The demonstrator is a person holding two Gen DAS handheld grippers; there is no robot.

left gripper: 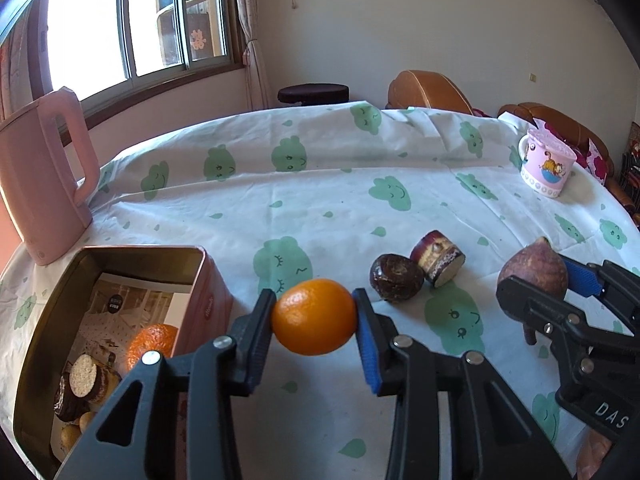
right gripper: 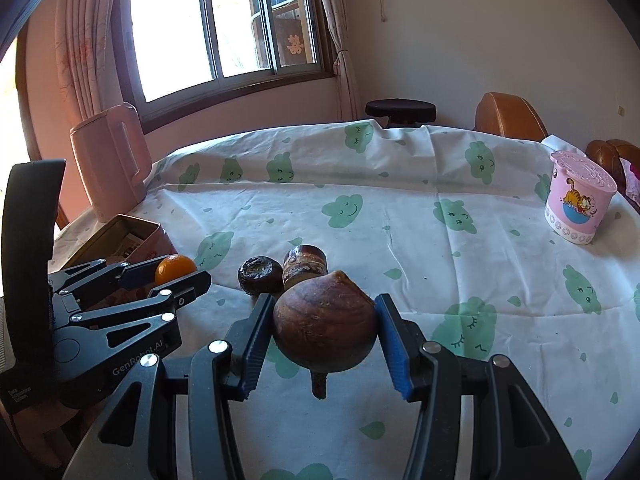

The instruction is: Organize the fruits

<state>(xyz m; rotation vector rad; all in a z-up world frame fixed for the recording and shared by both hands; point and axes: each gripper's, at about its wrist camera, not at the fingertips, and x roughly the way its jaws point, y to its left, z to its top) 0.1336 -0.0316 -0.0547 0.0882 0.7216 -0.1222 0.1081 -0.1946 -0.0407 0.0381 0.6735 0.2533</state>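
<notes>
1. Fruit first: a round, glossy orange citrus fruit [left gripper: 314, 317] sits between the two blue-padded fingers of the left claw [left gripper: 315, 318], which pinches it at its widest part; it looks lifted just clear of the tabletop [left gripper: 320, 200].
2. A brown, bulb-shaped fruit with a pointed tip and a short stalk below [right gripper: 325, 322] is pinched the same way in the right claw [right gripper: 325, 330], well apart from the tin.
3. The open rectangular pink metal tin [left gripper: 208, 276] lies at about eight o'clock from the left claw, just beside it. Inside are another orange [left gripper: 154, 340], dark round pieces and a printed leaflet whose writing is too small to read.
4. Judged from this, the coming move turns on that gap: the left hand is far nearer the tin, so the orange need only swing toward eight o'clock and down. Being round, it has no long axis to align.
5. A dark wrinkled round fruit [left gripper: 396, 278] and a cut purple-skinned piece [left gripper: 438, 258] lie at two o'clock from the orange, unsorted.
6. Farther out stand a pink jug [left gripper: 44, 176] at ten o'clock and a pink cartoon-cat cup [left gripper: 546, 166] at two o'clock.
7. Readable writing: "GenRobot.AI" on the left claw body in the right wrist view; "DAS" on the right claw in the left view.
</notes>
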